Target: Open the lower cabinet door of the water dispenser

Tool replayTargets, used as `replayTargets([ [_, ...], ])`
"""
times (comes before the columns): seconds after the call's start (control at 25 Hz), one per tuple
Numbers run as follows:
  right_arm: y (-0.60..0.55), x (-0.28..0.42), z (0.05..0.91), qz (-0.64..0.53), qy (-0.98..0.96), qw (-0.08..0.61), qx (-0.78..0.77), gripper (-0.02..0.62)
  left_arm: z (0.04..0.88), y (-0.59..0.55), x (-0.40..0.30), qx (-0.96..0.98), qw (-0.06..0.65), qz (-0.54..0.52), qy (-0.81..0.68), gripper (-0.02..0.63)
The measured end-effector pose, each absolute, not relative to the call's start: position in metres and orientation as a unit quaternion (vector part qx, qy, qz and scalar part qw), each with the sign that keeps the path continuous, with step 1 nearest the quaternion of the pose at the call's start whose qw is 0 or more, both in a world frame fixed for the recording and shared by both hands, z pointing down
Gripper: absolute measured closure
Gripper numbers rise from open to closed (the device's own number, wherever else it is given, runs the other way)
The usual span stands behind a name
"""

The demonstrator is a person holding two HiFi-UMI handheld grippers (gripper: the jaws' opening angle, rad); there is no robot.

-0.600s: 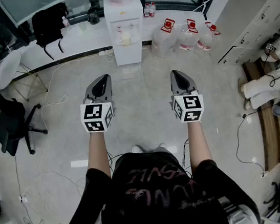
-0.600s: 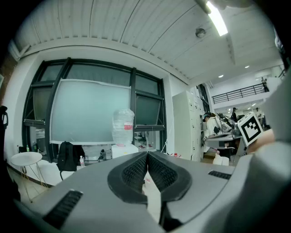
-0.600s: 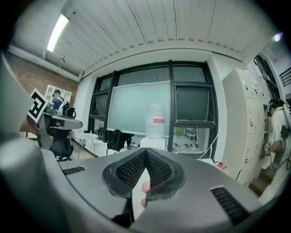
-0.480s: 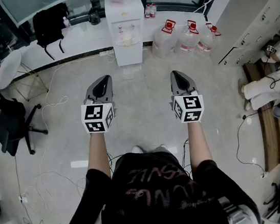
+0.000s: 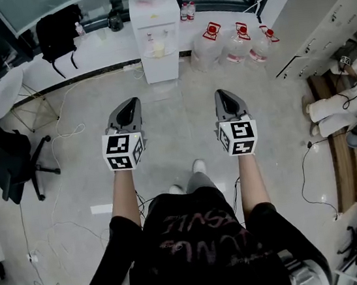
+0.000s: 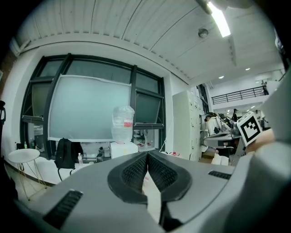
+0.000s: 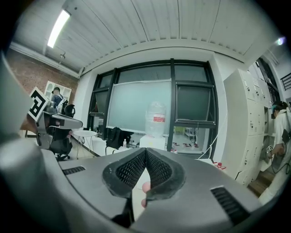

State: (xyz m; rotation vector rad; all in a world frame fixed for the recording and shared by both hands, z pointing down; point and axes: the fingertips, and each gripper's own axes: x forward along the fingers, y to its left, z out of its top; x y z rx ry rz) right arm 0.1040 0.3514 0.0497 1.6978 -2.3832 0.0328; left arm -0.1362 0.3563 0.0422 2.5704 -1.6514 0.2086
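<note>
The white water dispenser (image 5: 156,33) stands against the far wall with a clear bottle on top; its lower cabinet door (image 5: 159,67) looks closed. It also shows far off in the left gripper view (image 6: 122,146) and the right gripper view (image 7: 154,139). My left gripper (image 5: 132,103) and right gripper (image 5: 222,93) are held side by side, well short of the dispenser, over the floor. Both are shut with nothing between the jaws, as both gripper views show (image 6: 147,154) (image 7: 146,151).
Several water bottles (image 5: 237,41) stand on the floor right of the dispenser. A black backpack (image 5: 60,30) sits on the white ledge at left, with a round white table (image 5: 8,90) and a black office chair (image 5: 7,162) nearby. Cables trail across the floor. White lockers (image 5: 329,22) line the right.
The person has stepped forward; one shoe now shows ahead of the body and the room has slid slightly down and left in view. Both grippers keep their pose.
</note>
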Motion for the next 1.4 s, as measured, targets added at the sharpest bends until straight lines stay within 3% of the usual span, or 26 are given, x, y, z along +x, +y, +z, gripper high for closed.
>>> replayTargets([
  [0.52, 0.281, 0.114, 0.067, 0.025, -0.810, 0.112, 0.575, 0.581, 0.060, 0.291, -0.125, 0.837, 0.050, 0.084, -0.538, 0.594],
  [1.4, 0.031, 0.154, 0.122, 0.070, -0.830, 0.137, 0.536, 0.581, 0.117, 0.073, -0.093, 0.807, 0.105, 0.143, -0.564, 0.594],
])
